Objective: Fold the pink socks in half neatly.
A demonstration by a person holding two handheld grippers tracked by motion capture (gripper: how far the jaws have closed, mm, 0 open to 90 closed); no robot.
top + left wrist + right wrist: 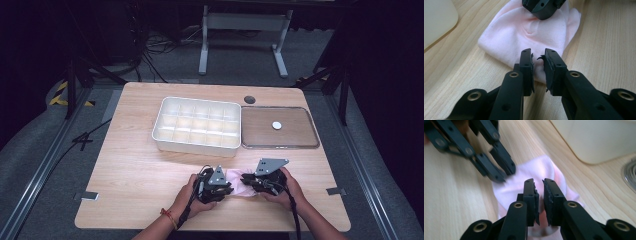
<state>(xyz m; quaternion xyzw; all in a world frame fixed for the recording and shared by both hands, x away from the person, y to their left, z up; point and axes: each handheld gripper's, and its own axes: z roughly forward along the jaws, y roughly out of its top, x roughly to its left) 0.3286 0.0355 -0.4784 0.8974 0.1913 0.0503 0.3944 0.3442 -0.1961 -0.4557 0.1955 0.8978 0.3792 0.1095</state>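
A small pink cloth (239, 178) lies folded on the wooden table near its front edge, between my two grippers. In the left gripper view my left gripper (539, 56) has its jaws almost together, pinching the near edge of the pink cloth (524, 32). The right gripper (544, 8) presses on the cloth's far side there. In the right gripper view my right gripper (538, 182) is shut on the other end of the cloth (534, 170), with pink fabric showing between its pads. The left gripper (499, 172) meets the cloth opposite. From above, the left gripper (227, 189) and right gripper (246, 179) face each other.
A white box (195, 146) divided into several compartments stands behind the grippers at mid-table. To its right lies a clear flat lid (295, 132) with a small white disc (276, 125) on it. A dark round grommet (249, 99) sits near the back edge.
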